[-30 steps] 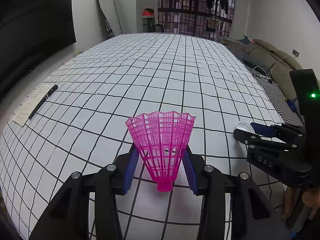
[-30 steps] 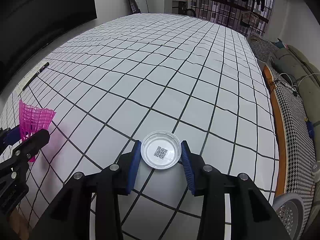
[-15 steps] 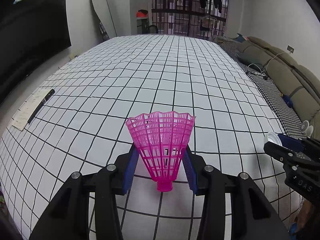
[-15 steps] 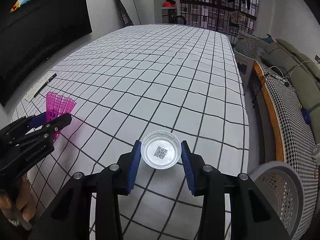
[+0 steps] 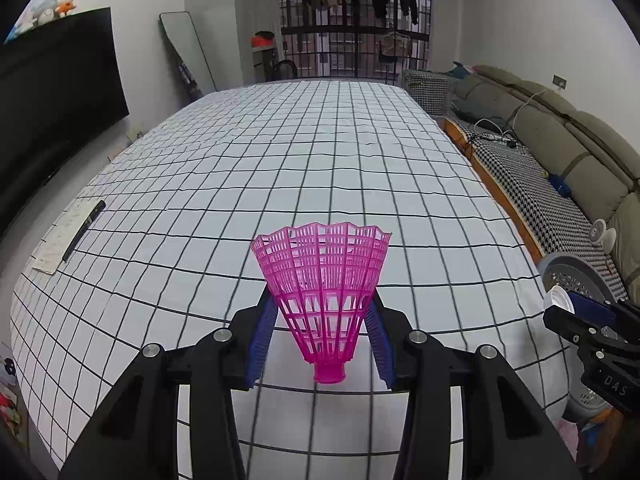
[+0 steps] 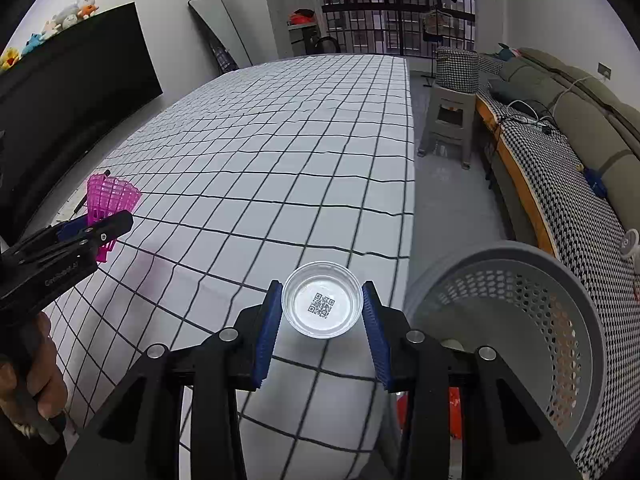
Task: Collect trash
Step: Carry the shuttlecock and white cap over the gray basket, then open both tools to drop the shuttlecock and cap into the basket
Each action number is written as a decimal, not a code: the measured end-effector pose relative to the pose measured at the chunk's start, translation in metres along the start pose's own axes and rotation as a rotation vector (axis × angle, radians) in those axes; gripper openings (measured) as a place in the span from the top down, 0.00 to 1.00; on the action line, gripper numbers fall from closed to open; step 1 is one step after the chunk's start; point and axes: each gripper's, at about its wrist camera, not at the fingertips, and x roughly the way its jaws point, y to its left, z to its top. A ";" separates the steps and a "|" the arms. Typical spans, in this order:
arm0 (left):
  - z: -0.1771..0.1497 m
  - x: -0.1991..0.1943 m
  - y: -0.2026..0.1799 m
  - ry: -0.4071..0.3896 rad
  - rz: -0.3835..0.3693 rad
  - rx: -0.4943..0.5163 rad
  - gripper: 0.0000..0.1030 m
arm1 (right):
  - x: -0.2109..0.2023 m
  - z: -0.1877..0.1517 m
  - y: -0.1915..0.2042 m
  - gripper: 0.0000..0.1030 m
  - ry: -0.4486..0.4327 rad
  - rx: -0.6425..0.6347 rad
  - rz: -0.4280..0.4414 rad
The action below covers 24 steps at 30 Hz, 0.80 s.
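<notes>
My left gripper [image 5: 322, 338] is shut on a pink plastic shuttlecock [image 5: 323, 288], skirt pointing up, held above the checked table [image 5: 280, 168]. It also shows at the left of the right wrist view [image 6: 108, 204]. My right gripper [image 6: 322, 316] is shut on a small clear plastic lid [image 6: 322, 304] with a QR code, held above the table's right front corner, just left of a grey perforated bin [image 6: 520, 320]. The bin also shows in the left wrist view [image 5: 572, 276], behind the right gripper [image 5: 588, 320].
A sheet of paper with a black pen [image 5: 82, 226] lies at the table's left edge. A grey stool [image 6: 452, 120] stands right of the table. A sofa [image 5: 560, 152] runs along the right wall. A dark screen [image 5: 52, 100] hangs on the left.
Both grippers rose and drew back with their loads. The right gripper swung right toward the table corner, and the grey bin came fully into view beside it.
</notes>
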 end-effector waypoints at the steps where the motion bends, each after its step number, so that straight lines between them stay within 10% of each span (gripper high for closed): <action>1: 0.000 -0.002 -0.007 -0.001 -0.010 0.008 0.58 | -0.004 -0.004 -0.007 0.62 -0.003 0.010 -0.006; 24: -0.015 -0.012 -0.209 0.065 -0.254 0.236 0.55 | -0.084 -0.081 -0.166 0.62 -0.034 0.263 -0.195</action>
